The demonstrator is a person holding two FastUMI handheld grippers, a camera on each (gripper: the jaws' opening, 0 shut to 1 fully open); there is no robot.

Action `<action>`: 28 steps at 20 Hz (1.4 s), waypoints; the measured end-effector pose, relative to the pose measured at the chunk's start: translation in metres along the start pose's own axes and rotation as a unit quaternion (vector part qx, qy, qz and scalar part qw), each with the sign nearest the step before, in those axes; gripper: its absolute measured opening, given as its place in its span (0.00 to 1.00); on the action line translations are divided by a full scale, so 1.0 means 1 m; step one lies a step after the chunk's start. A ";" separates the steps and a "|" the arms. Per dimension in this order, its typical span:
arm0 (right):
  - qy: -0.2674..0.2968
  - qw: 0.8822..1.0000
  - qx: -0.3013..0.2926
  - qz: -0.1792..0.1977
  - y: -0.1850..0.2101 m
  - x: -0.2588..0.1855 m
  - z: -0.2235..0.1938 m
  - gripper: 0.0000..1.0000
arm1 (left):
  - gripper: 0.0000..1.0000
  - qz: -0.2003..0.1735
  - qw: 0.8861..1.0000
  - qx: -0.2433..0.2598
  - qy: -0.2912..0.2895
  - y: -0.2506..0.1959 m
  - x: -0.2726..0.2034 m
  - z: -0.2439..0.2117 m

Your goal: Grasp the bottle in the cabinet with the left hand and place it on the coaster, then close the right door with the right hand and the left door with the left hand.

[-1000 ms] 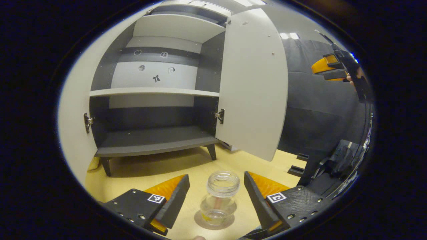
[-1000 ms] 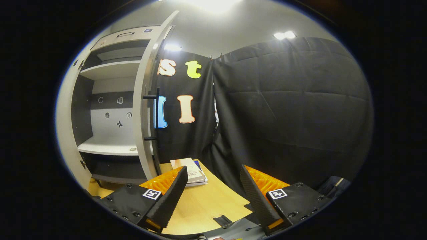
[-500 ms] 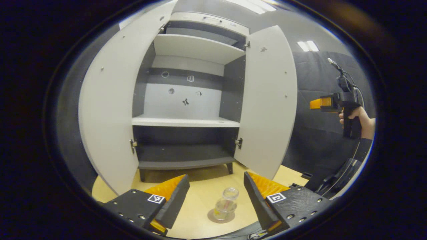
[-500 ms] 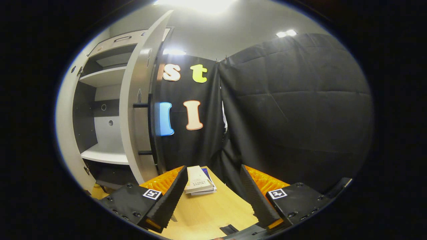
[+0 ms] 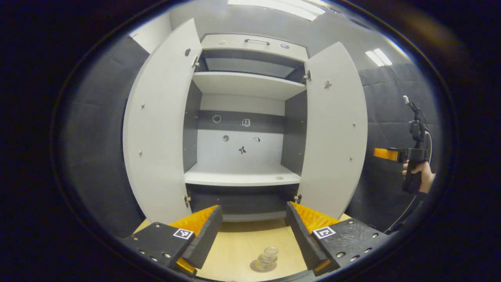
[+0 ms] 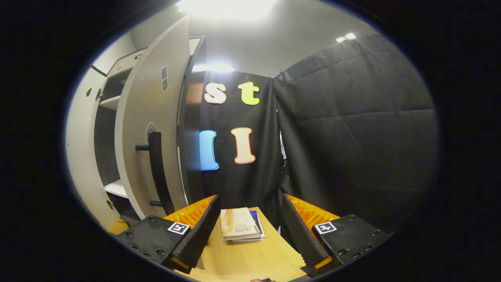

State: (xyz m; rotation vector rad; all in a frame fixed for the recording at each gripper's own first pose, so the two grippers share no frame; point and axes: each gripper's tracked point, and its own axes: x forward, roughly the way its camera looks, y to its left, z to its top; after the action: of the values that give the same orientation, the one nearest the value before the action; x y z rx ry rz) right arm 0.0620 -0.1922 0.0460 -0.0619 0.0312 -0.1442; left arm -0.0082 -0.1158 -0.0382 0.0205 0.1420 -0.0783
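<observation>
Bottle placed; right door was the step in hand.

I saw the bottle (image 5: 268, 256) standing on its coaster (image 5: 262, 266) on the worktop (image 5: 238, 246), my left tool (image 5: 253, 231) spread and clear above it. Both doors stood open. My right tool (image 6: 248, 231), also spread, sat beside the right door (image 6: 150, 129); next I judged it needed to push near the handle (image 6: 158, 172).
</observation>
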 end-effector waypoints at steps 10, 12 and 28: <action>0.001 0.992 0.007 0.130 0.033 0.039 0.010 1.00 | 0.94 0.101 0.995 0.005 0.013 0.007 0.005 0.043; 0.003 0.990 0.003 0.140 0.040 0.041 0.011 0.97 | 0.94 0.101 0.995 -0.006 0.008 0.017 0.009 0.056; -0.006 0.990 -0.012 0.138 0.105 0.030 0.035 0.95 | 0.94 0.092 0.996 -0.021 -0.010 0.096 0.004 0.064</action>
State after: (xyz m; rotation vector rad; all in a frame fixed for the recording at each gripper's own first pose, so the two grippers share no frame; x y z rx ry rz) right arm 0.1080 -0.0904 0.0730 -0.0816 0.0299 0.1339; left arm 0.0121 -0.0217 0.0258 -0.0093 0.1216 0.1081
